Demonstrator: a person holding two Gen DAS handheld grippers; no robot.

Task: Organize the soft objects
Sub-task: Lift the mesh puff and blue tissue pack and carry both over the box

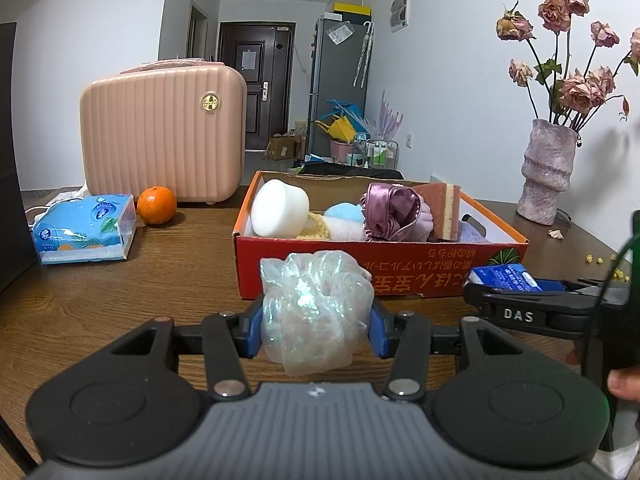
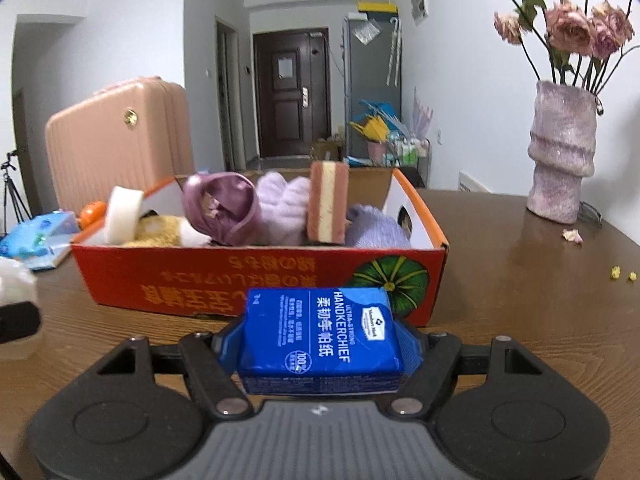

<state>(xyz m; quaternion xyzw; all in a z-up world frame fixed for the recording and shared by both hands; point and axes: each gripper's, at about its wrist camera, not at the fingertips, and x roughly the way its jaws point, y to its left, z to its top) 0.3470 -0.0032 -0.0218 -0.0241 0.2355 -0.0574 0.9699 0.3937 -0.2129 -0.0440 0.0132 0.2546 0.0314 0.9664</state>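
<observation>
The left gripper [image 1: 316,326] has its two blue pads pressed in against a crumpled iridescent plastic bag [image 1: 314,312], held just above the wooden table [image 1: 120,300] in front of the red cardboard box [image 1: 380,266]. The right gripper [image 2: 320,344] is clamped on one blue handkerchief tissue pack [image 2: 320,338], also just short of the box's near wall.

The box holds several soft things: one white sponge block [image 1: 280,208], one pink-and-cream sponge [image 1: 444,210] standing on edge, one mauve satin piece [image 1: 390,210], a light blue puff [image 1: 344,212] and a yellowish fuzzy item [image 1: 314,228].

Only the left wrist view shows the light blue puff clearly, along with the whole orange [image 1: 157,205] and the full blue tissue packet [image 1: 84,230] lying just beside it, in front of the pink ribbed case [image 1: 160,136] — and it catches the right gripper from the side, with the blue pack at its tip.

Only the right wrist view shows the lilac fluffy pieces [image 2: 282,208] behind the sponge, the lilac knit [image 2: 376,228] in the box's right end and the green pumpkin print [image 2: 394,280] on its front.

One pale pink vase [image 1: 546,172] of dried roses stands on the table to the right of the box, one fallen petal [image 1: 556,234] near it.
</observation>
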